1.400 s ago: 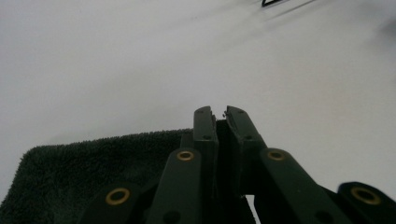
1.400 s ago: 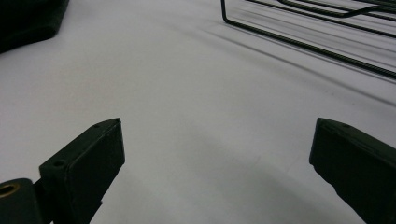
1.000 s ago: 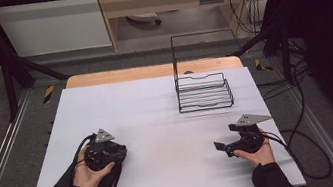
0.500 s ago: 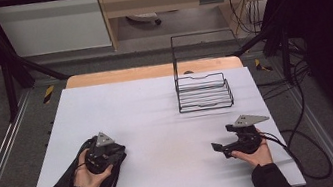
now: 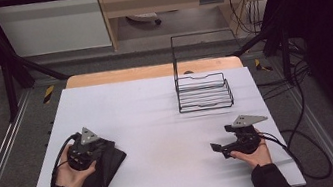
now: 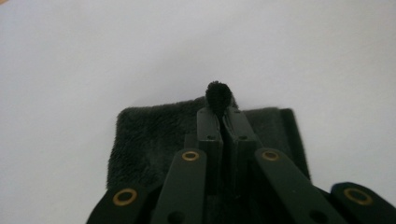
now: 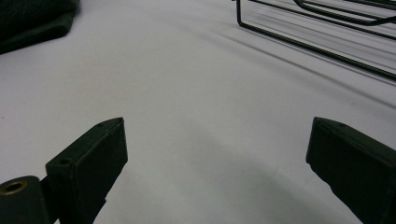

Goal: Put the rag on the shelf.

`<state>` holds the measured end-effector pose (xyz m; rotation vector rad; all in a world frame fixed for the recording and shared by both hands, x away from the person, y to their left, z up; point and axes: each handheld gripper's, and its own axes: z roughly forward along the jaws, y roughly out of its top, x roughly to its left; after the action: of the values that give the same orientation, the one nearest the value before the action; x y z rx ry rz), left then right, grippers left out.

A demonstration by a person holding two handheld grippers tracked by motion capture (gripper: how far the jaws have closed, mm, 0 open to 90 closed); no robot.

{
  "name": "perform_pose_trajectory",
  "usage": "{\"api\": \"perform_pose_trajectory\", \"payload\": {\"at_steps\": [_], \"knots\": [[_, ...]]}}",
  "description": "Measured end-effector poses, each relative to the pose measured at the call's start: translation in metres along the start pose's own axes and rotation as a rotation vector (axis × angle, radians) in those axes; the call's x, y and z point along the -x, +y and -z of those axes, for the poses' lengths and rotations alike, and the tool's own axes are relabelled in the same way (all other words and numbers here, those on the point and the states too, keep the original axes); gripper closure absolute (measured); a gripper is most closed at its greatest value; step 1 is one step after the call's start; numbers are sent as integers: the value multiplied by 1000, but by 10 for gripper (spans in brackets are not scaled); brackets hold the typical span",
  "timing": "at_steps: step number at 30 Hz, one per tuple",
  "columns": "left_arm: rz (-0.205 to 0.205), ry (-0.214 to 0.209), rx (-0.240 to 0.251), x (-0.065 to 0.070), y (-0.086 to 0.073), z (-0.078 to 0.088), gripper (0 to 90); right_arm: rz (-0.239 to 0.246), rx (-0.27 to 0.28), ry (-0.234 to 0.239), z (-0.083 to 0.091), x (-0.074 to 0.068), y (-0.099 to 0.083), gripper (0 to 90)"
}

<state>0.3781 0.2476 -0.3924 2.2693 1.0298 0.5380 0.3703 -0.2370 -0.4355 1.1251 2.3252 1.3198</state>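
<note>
Desk point(image 5: 156, 105) surfaced in white, wooden strip visible along far edge.

Dark cloth point(image 5: 106, 158) (plush, folded) lying near the desk's near-left corner, flat on the surface. Left gripper point(image 5: 92, 144) positioned over the cloth, held in the left hand point(image 5: 73, 171). In the left gripper view, jaws pressed together on a raised tuft of the cloth point(image 6: 218, 95), remainder of cloth spread beneath.

Right gripper point(image 5: 219, 148) located near the near-right corner, held in the right hand point(image 5: 255, 153), well apart from the cloth. Jaws spread wide in the right gripper view, nothing between them but bare desk point(image 7: 196, 116).

Black wire rack point(image 5: 203, 90) standing toward the far-right part of the desk, upright back frame at its far side, empty. Lower wires of rack point(image 7: 327, 42) visible ahead of the right gripper.
</note>
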Motion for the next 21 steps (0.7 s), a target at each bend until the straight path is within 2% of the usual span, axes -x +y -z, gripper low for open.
{"api": "perform_pose_trajectory", "payload": {"at_steps": [5, 7, 9, 11, 12, 13, 15, 16, 17, 18, 19, 20, 21], "knots": [[-34, -59, -13, 22, 0, -20, 843, -3, -6, -2, -1, 0, 0, 59], [-29, -91, -10, 26, 1, -25, 829, 0, 0, 3, 0, 0, 0, 63], [-6, -112, -3, 25, 1, -24, 764, -1, 5, 6, 1, -1, 0, 66], [23, -124, 24, 18, -1, -14, 634, -8, 12, 12, 1, -1, 0, 76], [37, -122, 38, 15, -2, -9, 634, -8, 12, 12, 1, -1, 0, 76], [54, -118, 59, 9, -5, 1, 602, -10, 15, 15, 0, -1, 1, 80], [81, -104, 69, -2, -13, 16, 540, 6, 24, 16, -2, -8, 6, 101], [87, -90, 68, -6, -17, 20, 540, 6, 24, 16, -2, -8, 6, 101], [104, -66, 65, -13, -26, 26, 527, 4, 32, 23, -6, -16, 12, 126], [131, -38, 48, -22, -39, 32, 520, 1, 37, 25, -8, -19, 15, 137], [131, -38, 48, -22, -39, 32, 519, 7, 45, 35, -12, -25, 19, 153], [171, -21, 25, -32, -56, 37, 517, 8, 49, 42, -16, -31, 24, 175], [171, -21, 25, -32, -56, 37, 510, 8, 49, 42, -16, -31, 24, 175]]}}
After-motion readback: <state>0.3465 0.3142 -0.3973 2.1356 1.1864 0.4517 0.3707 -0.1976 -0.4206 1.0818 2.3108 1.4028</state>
